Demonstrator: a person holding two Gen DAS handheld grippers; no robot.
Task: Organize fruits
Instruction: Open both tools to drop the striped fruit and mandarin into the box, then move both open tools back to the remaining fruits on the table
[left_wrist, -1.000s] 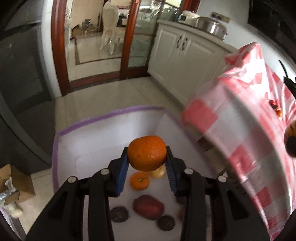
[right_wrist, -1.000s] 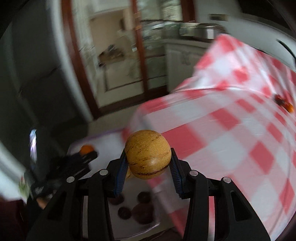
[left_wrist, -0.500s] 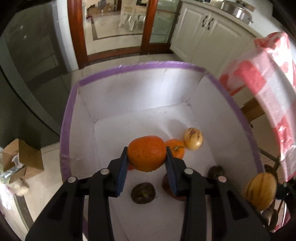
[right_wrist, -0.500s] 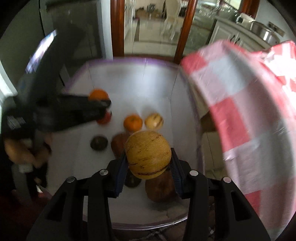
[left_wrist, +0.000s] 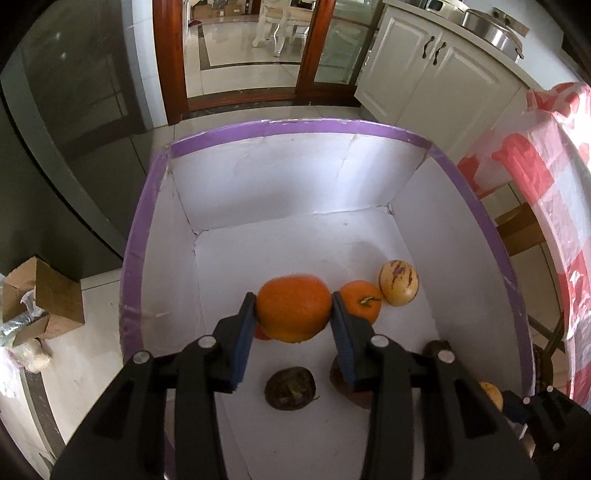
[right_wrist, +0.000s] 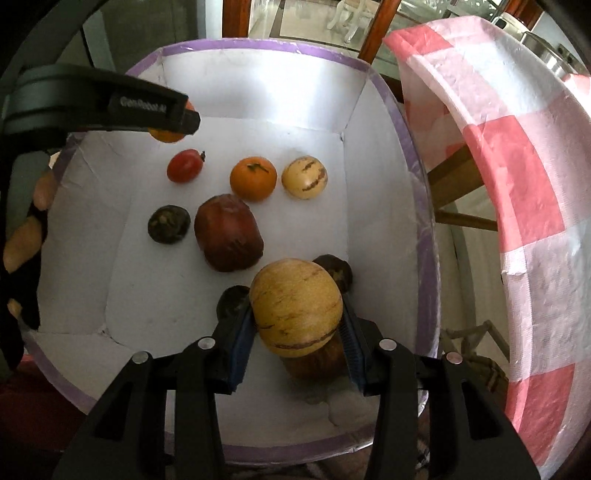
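the left hand-held gripper (left_wrist: 293, 314) hangs over the white box (left_wrist: 295, 177) with the purple rim, its blue pads on either side of an orange (left_wrist: 293, 312); its jaws have just been opening, and whether the pads still press on the fruit i cannot tell. the right hand-held gripper (right_wrist: 297, 325) is clenched on a striped yellow melon (right_wrist: 295, 308) above the box's near corner. on the box floor lie a tomato (right_wrist: 184, 166), a smaller orange (right_wrist: 253, 178), a pale striped melon (right_wrist: 304, 177), a dark red fruit (right_wrist: 228, 232) and dark round fruits (right_wrist: 168, 224). a checked cloth (right_wrist: 517, 184) drapes the surface beside the box.
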